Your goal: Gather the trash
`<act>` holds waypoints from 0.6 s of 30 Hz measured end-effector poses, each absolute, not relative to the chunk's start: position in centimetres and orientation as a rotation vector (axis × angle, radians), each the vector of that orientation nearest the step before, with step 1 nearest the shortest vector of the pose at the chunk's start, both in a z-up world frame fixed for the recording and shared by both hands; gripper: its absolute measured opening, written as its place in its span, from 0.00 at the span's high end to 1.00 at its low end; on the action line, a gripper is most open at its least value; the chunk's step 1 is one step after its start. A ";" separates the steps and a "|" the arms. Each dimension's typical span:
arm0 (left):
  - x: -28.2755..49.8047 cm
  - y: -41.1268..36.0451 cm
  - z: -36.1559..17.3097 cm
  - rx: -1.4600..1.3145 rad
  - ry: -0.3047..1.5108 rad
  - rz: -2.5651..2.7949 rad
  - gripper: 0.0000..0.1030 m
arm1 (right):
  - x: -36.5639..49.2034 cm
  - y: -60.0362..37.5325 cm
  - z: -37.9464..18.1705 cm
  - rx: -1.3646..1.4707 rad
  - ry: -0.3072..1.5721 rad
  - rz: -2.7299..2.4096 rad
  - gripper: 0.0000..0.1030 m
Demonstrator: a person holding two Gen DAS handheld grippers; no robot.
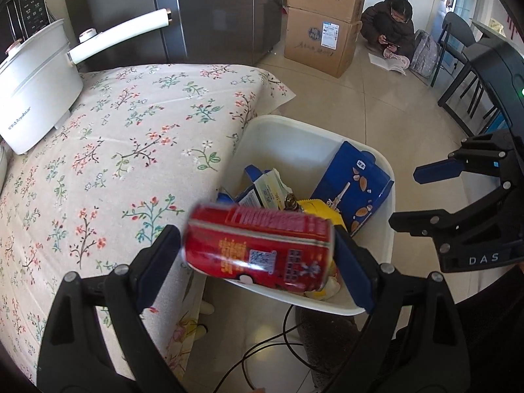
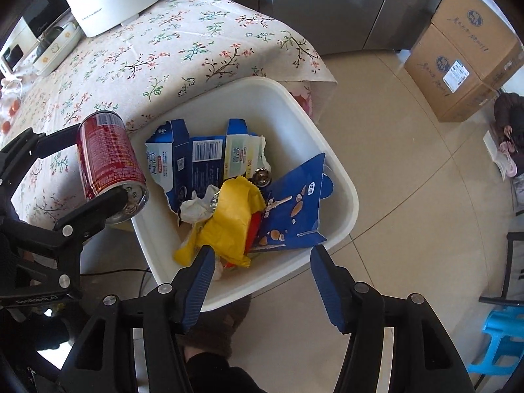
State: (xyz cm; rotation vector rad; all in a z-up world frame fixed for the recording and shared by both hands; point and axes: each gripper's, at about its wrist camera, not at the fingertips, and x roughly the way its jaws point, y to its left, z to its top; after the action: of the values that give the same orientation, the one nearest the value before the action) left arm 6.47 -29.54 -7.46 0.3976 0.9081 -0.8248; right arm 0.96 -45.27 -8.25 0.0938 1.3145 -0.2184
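My left gripper (image 1: 257, 245) is shut on a red drink can (image 1: 258, 245), held on its side above the near rim of a white plastic bin (image 1: 386, 245). The can (image 2: 109, 160) also shows in the right wrist view, held at the bin's left edge beside the table. The bin (image 2: 327, 163) holds blue cartons (image 2: 193, 160), a yellow wrapper (image 2: 229, 222), crumpled paper and a blue snack box (image 2: 294, 209). My right gripper (image 2: 262, 278) is open and empty over the bin's near rim; it also shows in the left wrist view (image 1: 409, 196) at the right.
A table with a floral cloth (image 1: 114, 150) stands left of the bin, with a white electric pot (image 1: 36, 98) on it. Stacked cardboard boxes (image 1: 324, 23), a crouching person (image 1: 389, 29), black chairs (image 1: 458, 65) and a blue stool (image 2: 501, 344) stand on the tiled floor. A cable (image 1: 278, 344) runs under the bin.
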 end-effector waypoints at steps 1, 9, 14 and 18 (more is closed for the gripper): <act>6.4 -29.5 -7.3 0.398 0.905 -0.828 0.11 | 1.0 -45.2 -8.3 0.092 1.315 -0.220 0.37; 6.7 -26.8 -5.9 0.366 0.890 -0.798 0.07 | 1.3 -44.2 -7.6 0.080 1.297 -0.220 0.35; 6.6 -22.6 -4.4 0.304 0.901 -0.717 0.07 | 1.7 -42.6 -6.4 0.083 1.258 -0.191 0.32; 5.4 -18.6 -3.1 0.237 0.907 -0.614 0.02 | 1.3 -40.0 -4.9 0.066 1.197 -0.170 0.30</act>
State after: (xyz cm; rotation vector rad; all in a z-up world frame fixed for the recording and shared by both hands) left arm 5.45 -18.56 -3.07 0.2374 0.9071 -0.6144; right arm 1.31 -40.04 -4.85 0.0661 1.1967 -0.1697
